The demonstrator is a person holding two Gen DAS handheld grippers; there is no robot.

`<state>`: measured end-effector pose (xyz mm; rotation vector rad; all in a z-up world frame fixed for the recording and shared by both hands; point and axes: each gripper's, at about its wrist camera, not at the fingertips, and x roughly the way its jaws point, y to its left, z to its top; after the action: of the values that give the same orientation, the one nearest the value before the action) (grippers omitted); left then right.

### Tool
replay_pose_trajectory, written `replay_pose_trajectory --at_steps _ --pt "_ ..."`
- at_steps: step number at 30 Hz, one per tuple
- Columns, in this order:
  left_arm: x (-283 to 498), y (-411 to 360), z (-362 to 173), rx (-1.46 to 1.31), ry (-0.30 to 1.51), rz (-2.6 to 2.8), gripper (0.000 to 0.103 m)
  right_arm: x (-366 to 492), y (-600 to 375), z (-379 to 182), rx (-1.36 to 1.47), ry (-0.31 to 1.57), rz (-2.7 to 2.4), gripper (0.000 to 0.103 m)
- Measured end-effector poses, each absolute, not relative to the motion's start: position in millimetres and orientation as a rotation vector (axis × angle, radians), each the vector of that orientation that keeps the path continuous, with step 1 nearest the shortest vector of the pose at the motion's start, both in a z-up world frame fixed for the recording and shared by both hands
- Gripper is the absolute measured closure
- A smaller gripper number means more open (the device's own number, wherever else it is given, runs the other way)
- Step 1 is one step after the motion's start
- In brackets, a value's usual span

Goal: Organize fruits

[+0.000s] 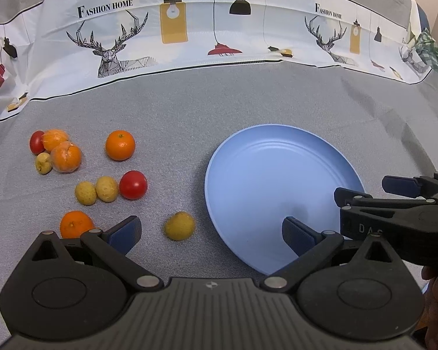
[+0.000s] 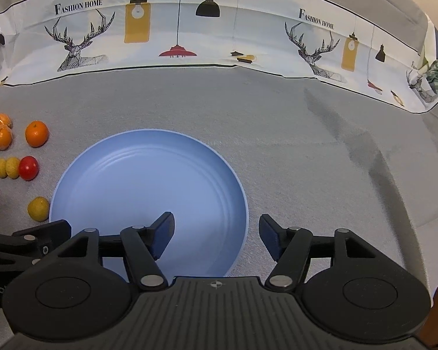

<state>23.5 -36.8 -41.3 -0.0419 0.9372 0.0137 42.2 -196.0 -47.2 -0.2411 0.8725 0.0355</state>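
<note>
An empty blue plate (image 1: 265,169) lies on the grey cloth; it also shows in the right wrist view (image 2: 125,175). Left of it lie loose fruits: several oranges, one alone (image 1: 120,145), two red tomatoes, one near the middle (image 1: 133,184), and several small yellow fruits, the nearest (image 1: 180,225) between my left fingers. My left gripper (image 1: 210,233) is open and empty, low over the cloth by the plate's left rim. My right gripper (image 2: 216,237) is open and empty over the plate's near right rim; it shows in the left wrist view (image 1: 373,189).
A printed white cloth with deer and lamps (image 1: 172,29) rises along the back. A green checked cloth (image 1: 435,52) lies at the far right. The fruit pile (image 2: 11,151) sits at the left edge of the right wrist view. Grey cloth (image 2: 306,145) spreads right of the plate.
</note>
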Motion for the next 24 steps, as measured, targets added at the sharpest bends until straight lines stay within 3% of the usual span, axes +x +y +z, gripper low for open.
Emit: replay_pose_trajectory --at_steps 24 --pt "23.5 -39.7 -41.0 -0.046 0.941 0.014 0.0 41.9 -199.2 -50.5 -0.234 0.866 0.002 0.036"
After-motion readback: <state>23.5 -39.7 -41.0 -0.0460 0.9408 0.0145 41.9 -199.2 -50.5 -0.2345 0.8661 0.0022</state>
